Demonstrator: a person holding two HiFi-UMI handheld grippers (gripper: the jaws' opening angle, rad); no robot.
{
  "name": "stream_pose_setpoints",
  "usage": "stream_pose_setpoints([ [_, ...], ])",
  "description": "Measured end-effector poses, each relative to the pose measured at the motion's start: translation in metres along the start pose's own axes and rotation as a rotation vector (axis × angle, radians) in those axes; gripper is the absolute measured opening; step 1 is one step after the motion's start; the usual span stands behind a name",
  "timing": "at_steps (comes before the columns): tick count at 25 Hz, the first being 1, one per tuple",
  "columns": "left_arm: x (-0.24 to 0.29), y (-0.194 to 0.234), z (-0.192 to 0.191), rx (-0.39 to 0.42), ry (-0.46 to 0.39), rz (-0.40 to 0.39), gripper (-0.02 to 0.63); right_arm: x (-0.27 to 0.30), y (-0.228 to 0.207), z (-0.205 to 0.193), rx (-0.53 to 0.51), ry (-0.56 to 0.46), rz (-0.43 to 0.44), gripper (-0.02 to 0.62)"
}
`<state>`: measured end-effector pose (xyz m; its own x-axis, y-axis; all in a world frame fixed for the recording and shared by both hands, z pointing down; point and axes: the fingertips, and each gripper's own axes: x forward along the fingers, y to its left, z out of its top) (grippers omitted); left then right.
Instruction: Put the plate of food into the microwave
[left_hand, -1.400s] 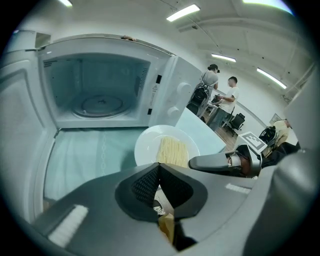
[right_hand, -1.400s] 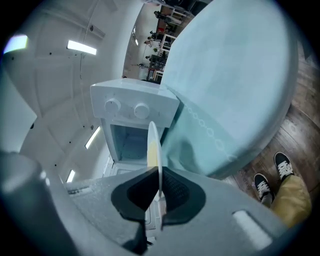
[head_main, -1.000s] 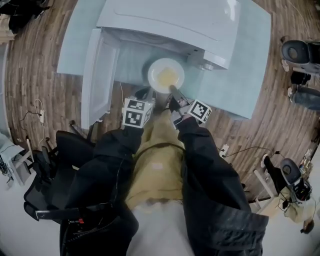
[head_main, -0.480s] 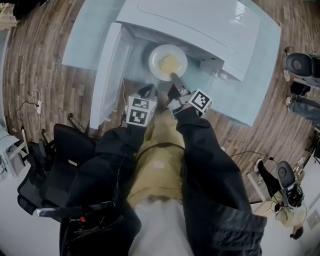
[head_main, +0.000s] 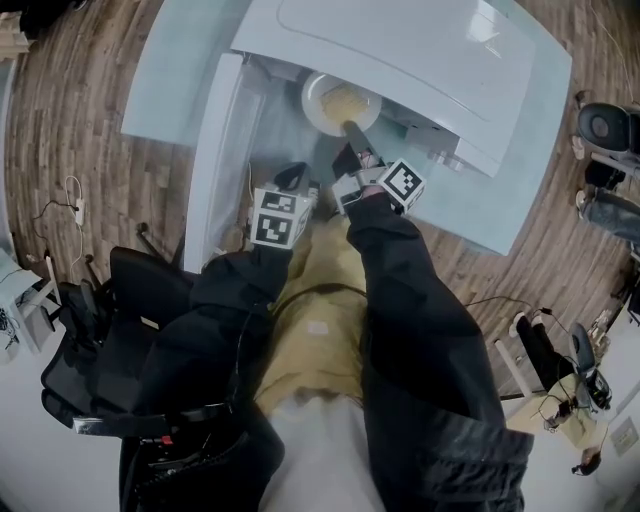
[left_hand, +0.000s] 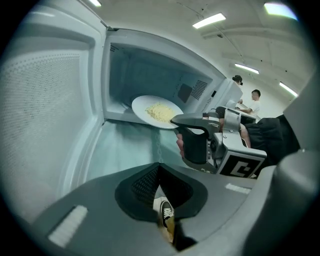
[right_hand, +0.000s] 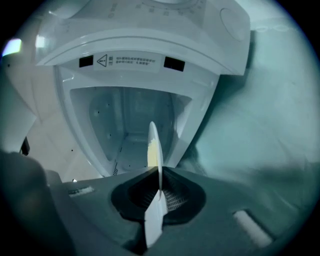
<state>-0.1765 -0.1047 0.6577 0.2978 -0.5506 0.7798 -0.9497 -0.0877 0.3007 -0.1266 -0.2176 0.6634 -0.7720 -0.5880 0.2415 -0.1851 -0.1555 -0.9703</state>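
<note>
The right claw (head_main: 349, 130) is clamped on the near rim of the plate (head_main: 335, 95), jaws closed on the edge. The plate hangs roughly level in the mouth of the microwave (head_main: 420, 50), its far part already under the roof and its near part out over the sill, not yet set down. The food (left_hand: 160, 112) lies in a loose heap at the plate's middle. All the weight hangs from that one pinch at the rim, so I'd worry that the far side dips, the plate pivots in the jaws and the heap slides off. A rim knocked against the frame or the oven floor could also jolt it loose. There looks to be room enough: the opening is wider than the plate on both sides, and the door (head_main: 215, 150) stands swung wide to the left, well clear of the path. The left claw (head_main: 296, 177) hangs low just beside the right one, jaws together on nothing, apart from the plate, above the pale worktop (head_main: 500, 200).
</note>
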Motion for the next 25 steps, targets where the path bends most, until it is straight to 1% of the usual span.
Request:
stream_pose_setpoints([
  [5,0.005,0.011,-0.002,0.011,0.016,0.018,-0.003,0.024,0.006,0.014,0.030,-0.045,0.022,0.009],
  [9,0.009,0.013,-0.001,-0.010,0.021,0.011,-0.003,0.036,0.006,0.028,0.045,-0.080,-0.018,0.009],
  [14,0.011,0.013,0.001,-0.046,0.015,-0.001,-0.003,0.045,0.006,0.035,0.058,-0.094,-0.025,0.009],
  [19,0.013,0.015,0.001,-0.058,0.018,-0.001,-0.003,0.047,-0.002,0.038,0.077,-0.099,-0.071,0.009],
  [25,0.012,0.015,0.004,-0.060,0.017,-0.001,-0.003,0.042,-0.008,0.035,0.109,-0.111,-0.086,0.011],
])
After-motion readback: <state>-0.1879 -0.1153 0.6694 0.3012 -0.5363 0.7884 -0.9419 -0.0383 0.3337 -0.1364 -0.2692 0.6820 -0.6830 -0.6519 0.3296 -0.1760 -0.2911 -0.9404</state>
